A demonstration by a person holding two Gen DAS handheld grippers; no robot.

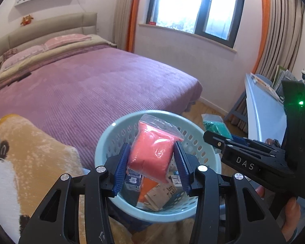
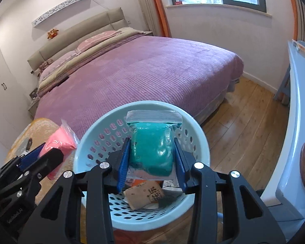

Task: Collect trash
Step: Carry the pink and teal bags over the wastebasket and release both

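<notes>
My left gripper (image 1: pixel 151 160) is shut on a clear zip bag of red-pink clay (image 1: pixel 152 154) and holds it above the light blue perforated basket (image 1: pixel 109 136). My right gripper (image 2: pixel 152 160) is shut on a clear zip bag of teal clay (image 2: pixel 152 148) and holds it over the same basket (image 2: pixel 95 130). The basket holds several paper and card scraps (image 2: pixel 144 197). The right gripper (image 1: pixel 217 140) with its teal bag (image 1: pixel 215 126) shows at right in the left wrist view. The left gripper (image 2: pixel 38 154) with the pink bag (image 2: pixel 59 144) shows at left in the right wrist view.
A bed with a purple cover (image 1: pixel 91 81) lies behind the basket. A yellow and white plush blanket (image 1: pixel 30 152) lies at the left. A pale blue desk (image 2: pixel 294 101) stands at the right, over wooden floor (image 2: pixel 244 122). A window (image 1: pixel 193 6) is in the far wall.
</notes>
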